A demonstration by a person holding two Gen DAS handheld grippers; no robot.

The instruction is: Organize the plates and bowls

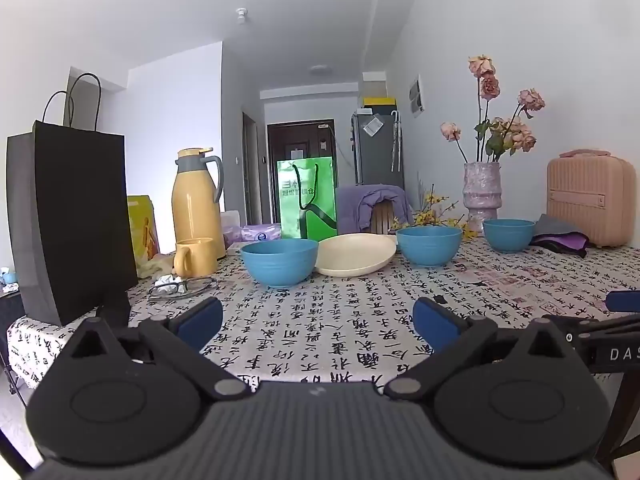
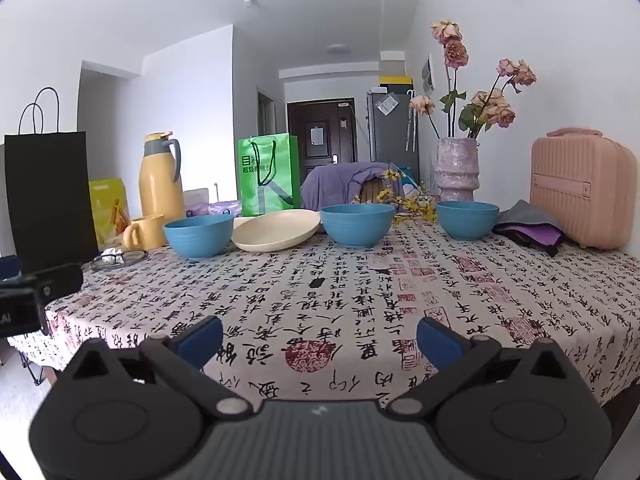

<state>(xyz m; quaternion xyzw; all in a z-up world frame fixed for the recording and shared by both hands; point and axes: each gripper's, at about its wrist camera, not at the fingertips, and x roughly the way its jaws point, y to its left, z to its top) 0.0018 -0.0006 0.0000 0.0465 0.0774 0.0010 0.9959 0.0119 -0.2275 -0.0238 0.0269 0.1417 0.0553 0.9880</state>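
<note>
The table [image 2: 500, 300], covered with a calligraphy-print cloth, serves as the reference surface. At its left end stands a black paper bag [image 1: 72, 220]; at its right end, against the wall, a pink case [image 2: 582, 192]. A green bag [image 2: 270, 176] stands at the far edge of the table, with a yellow thermos [image 1: 196, 200] to its left and a vase of dried roses [image 2: 456, 168] to its right.

The cream plate [image 2: 276, 230] lies in front of the green bag. The left blue bowl [image 2: 198, 236] sits just left of the plate, apparently touching its rim. The middle blue bowl [image 2: 357, 224] sits just right of the plate. The right blue bowl [image 2: 467, 218] sits in front of the vase, apart from the others. A yellow mug [image 1: 194, 258] stands in front of the thermos, with a pair of glasses [image 1: 182, 288] nearer the table's front edge.

The left gripper [image 1: 318, 320] and the right gripper [image 2: 320, 340] hover over the near part of the table, jaws spread wide, nothing between them.
</note>
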